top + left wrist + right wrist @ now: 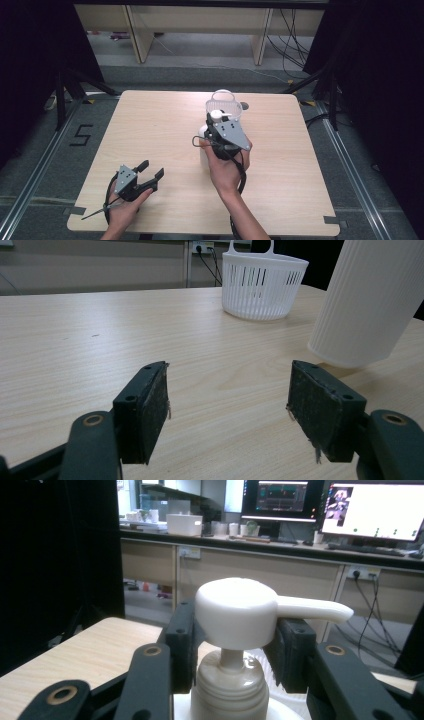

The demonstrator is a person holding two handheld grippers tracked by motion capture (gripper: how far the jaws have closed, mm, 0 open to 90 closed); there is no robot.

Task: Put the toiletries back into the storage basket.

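The fingers (182, 640) of the right gripper (235, 645) are closed on the pump bottle (235, 625), just under its white head, and the bottle seems lifted, tilted a little, above the surface (150, 130). The white basket (223, 106) stands just behind it (near the far edge). I judge the grasp is done; carrying the bottle to the basket and releasing it is left. The left gripper (140, 181) rests open and empty, well apart.

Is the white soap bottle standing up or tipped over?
Lifted and tilted. The white soap bottle leans in the left gripper view, its bottom edge off the table. The right tool grips its pump neck.
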